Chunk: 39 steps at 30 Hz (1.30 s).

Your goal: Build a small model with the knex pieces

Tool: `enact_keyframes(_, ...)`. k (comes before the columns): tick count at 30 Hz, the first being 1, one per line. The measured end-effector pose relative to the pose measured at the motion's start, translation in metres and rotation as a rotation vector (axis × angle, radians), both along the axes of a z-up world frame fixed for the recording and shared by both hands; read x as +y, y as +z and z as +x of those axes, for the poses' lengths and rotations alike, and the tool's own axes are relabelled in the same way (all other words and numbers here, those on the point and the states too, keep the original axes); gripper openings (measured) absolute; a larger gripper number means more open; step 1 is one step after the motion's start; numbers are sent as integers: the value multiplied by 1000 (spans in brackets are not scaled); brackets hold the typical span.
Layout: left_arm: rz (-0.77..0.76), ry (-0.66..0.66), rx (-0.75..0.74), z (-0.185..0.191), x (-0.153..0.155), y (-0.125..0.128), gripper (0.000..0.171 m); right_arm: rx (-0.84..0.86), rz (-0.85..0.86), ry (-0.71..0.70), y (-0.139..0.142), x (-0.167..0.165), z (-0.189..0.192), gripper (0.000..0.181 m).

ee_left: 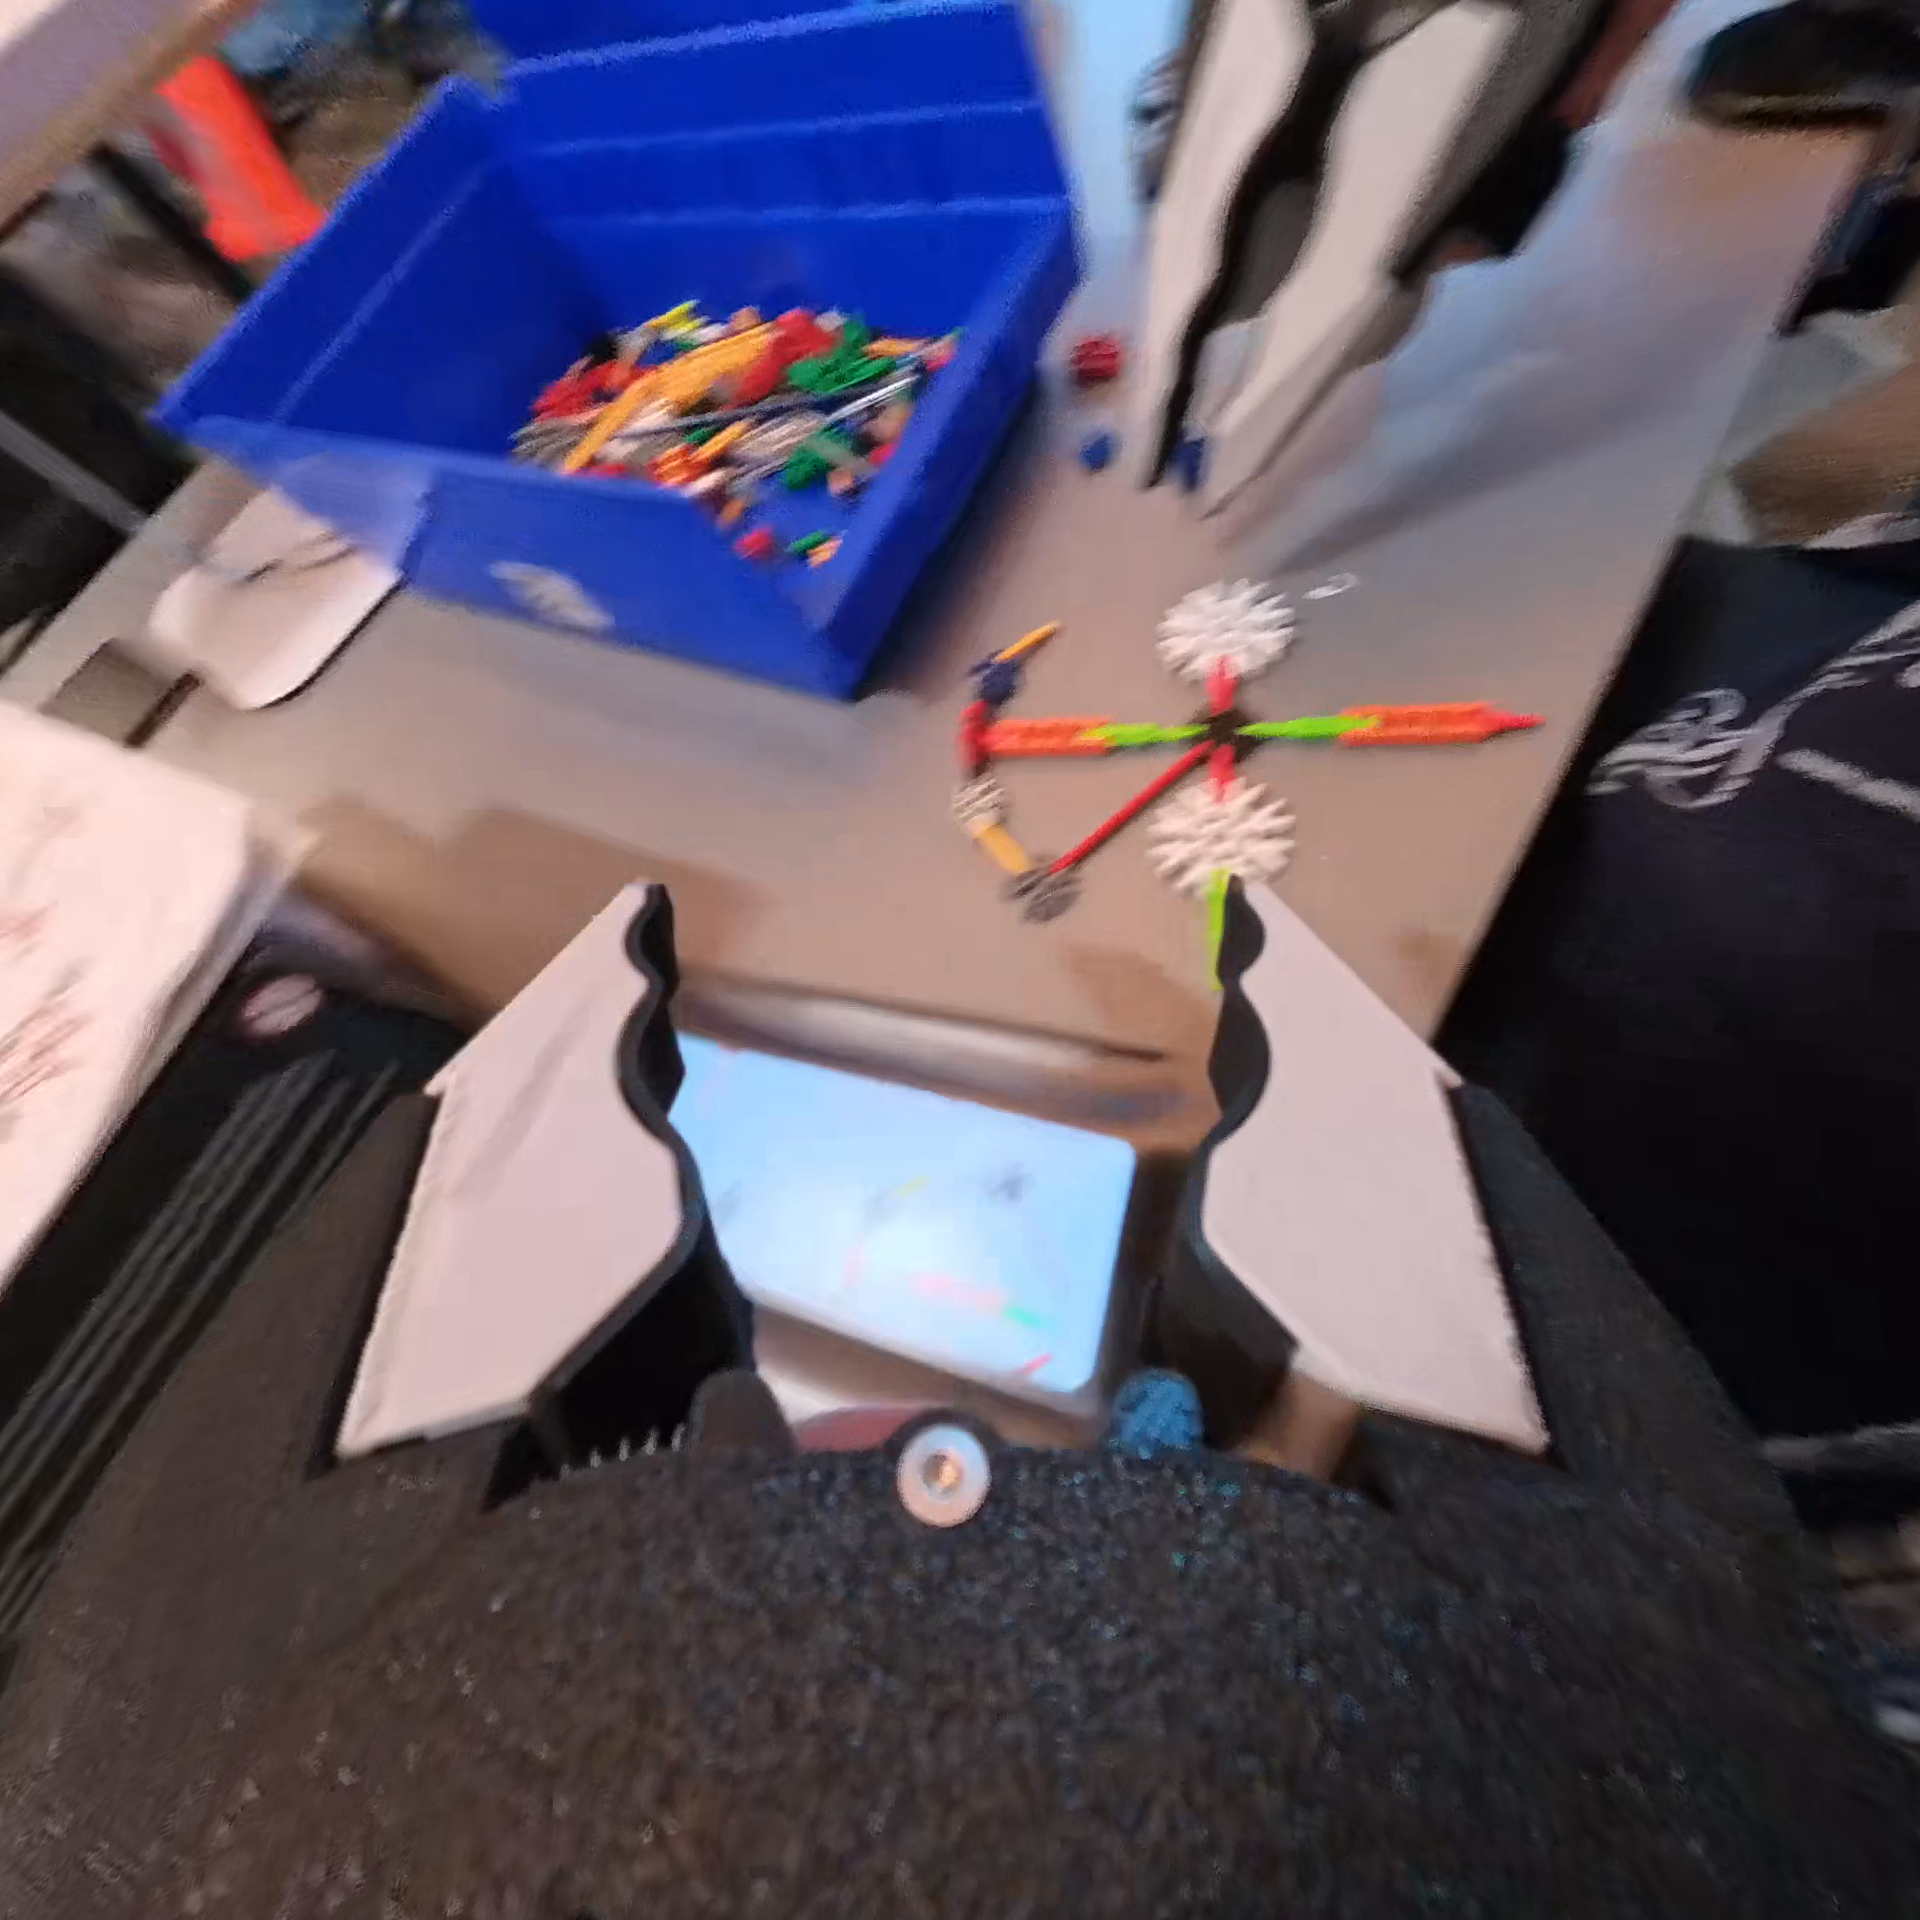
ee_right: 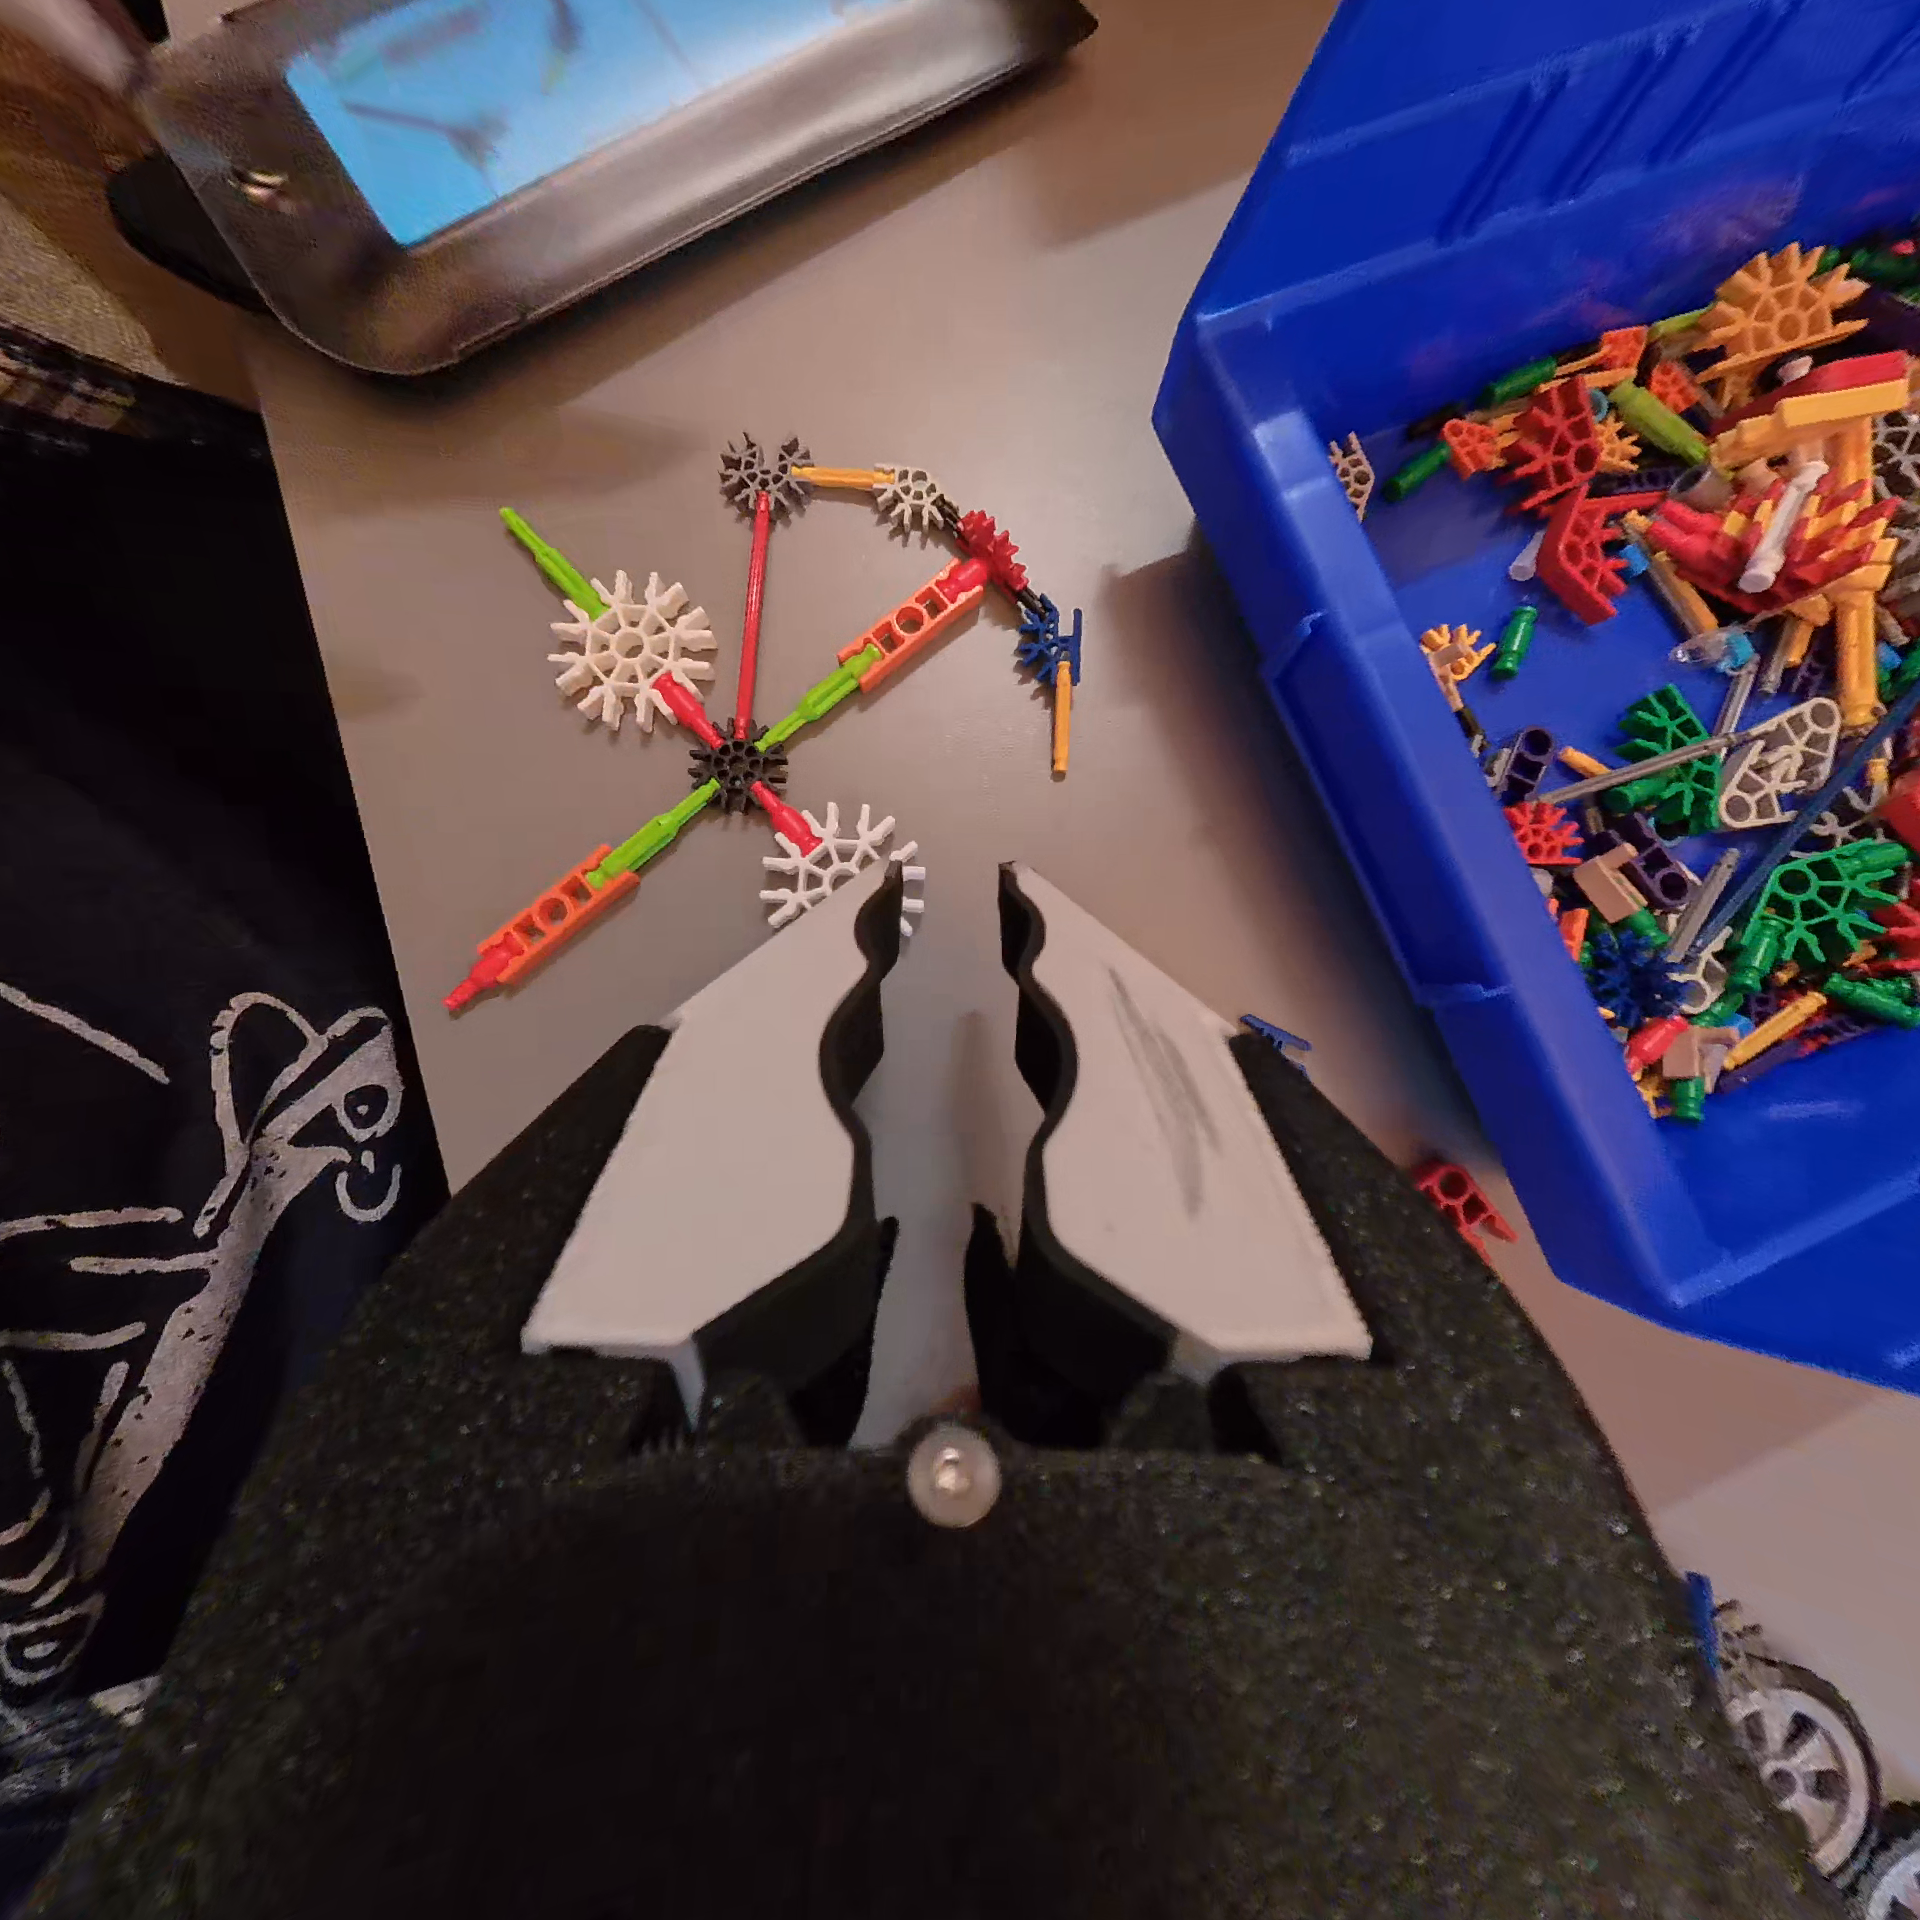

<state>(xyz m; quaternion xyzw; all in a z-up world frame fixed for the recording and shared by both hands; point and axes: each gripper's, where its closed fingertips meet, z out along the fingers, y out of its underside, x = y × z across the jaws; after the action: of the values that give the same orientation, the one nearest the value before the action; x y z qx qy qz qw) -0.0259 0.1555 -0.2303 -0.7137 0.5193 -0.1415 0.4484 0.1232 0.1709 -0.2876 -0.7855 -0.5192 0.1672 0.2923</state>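
A grey table is seen with a blue bin of plastic pieces; a flat rod-and-connector model lies just ahead and left of the right gripper, narrowly parted and empty, nearest its white snowflake connector; the left gripper, spread wide and empty, is held farther back

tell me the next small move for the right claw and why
Probably ease the right claw slightly left and down onto the white snowflake connector. The jaws stand narrowly open and empty, with the connector lying flat on the table just beside the left fingertip.
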Motion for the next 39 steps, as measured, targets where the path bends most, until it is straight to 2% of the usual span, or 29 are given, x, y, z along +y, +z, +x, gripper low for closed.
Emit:
enact_keyframes(2, 14, 90, 6, -28, 19, 2, 103, 17, 10, -10, 3, 1, 1, 18)
enact_keyframes(4, 2, 117, -38, -42, 27, 5, 102, 43, 11, -19, 6, 1, 2, 19)
enact_keyframes(7, -14, 131, -136, -48, 34, 12, 102, 54, 22, -32, 9, 2, 5, 19)
enact_keyframes(13, -34, 162, -239, -50, 46, 14, 107, 71, 23, -29, 12, 0, 4, 20)
enact_keyframes(19, 16, 242, -166, -71, 65, 9, 110, 95, 22, -17, 12, -1, 0, 20)
enact_keyframes(22, 31, 241, -122, -75, 69, 4, 110, 102, 21, -11, 11, 0, -3, 20)
enact_keyframes(26, -18, 174, -151, -68, 67, -3, 109, 103, 12, -7, 9, 1, -5, 20)
enact_keyframes(30, -36, -36, -329, -43, 41, 18, 114, 105, 0, -5, 6, 3, -9, 20)
enact_keyframes(33, 26, -168, -350, -31, 21, 25, 120, 106, -8, 2, 4, 3, -12, 20)
enact_keyframes(39, -21, -318, -232, -7, -9, -10, 137, 94, -23, 5, -1, 6, -17, 20)
